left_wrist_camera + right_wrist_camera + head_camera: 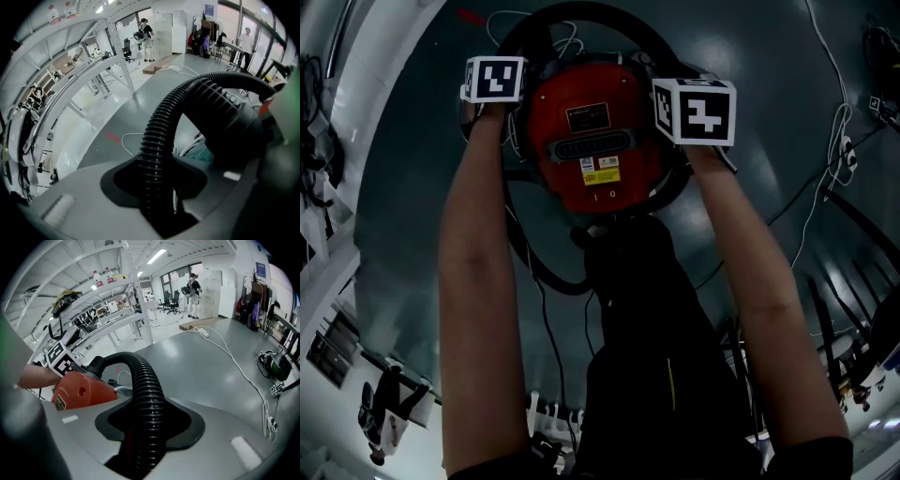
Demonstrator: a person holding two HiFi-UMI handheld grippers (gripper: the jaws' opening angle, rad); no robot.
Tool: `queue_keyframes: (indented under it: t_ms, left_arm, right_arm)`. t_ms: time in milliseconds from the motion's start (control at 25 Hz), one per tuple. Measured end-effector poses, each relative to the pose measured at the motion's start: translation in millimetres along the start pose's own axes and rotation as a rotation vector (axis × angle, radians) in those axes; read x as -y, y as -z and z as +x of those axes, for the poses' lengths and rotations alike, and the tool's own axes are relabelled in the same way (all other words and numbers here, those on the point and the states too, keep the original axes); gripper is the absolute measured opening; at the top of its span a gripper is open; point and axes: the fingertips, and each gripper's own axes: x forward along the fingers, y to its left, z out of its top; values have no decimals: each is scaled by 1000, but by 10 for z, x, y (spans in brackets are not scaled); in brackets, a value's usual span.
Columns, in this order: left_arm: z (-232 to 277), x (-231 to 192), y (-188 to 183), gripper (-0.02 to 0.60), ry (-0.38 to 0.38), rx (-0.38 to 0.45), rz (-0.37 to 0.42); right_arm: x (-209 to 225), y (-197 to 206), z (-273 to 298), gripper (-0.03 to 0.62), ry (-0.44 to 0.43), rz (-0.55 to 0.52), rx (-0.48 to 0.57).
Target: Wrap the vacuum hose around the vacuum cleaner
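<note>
Vacuum hose (158, 129) loops round most of the red vacuum cleaner (591, 131); one slack bight hangs low at the near side. Left gripper (158, 211) and right gripper (140, 451) each clamp the hose. Tucking the slack in looks like what's left.

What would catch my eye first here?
The red vacuum cleaner, top centre of the head view, with its ribbed black hose looped around it. On either side sit the left gripper and right gripper with marker cubes, each clamped on that hose.
</note>
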Motion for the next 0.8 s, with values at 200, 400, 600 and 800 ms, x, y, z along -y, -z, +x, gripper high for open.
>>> queue_keyframes:
  t_ms: [200,400,600,800]
  left_arm:
    - [72,221,189,156,147,-19,88]
    - [-96,235,346,158,57,12,158]
    - [-225,178,422,189,8,8,157]
    - [-333,115,466,241,-39,51,86]
  right_arm:
    - [72,125,5,179,4,0,-39]
    - [108,286,-141,179,29,-5,-32]
    - [74,361,-247,181,32,2,-40]
    - [33,465,-337,183,0,19,-53]
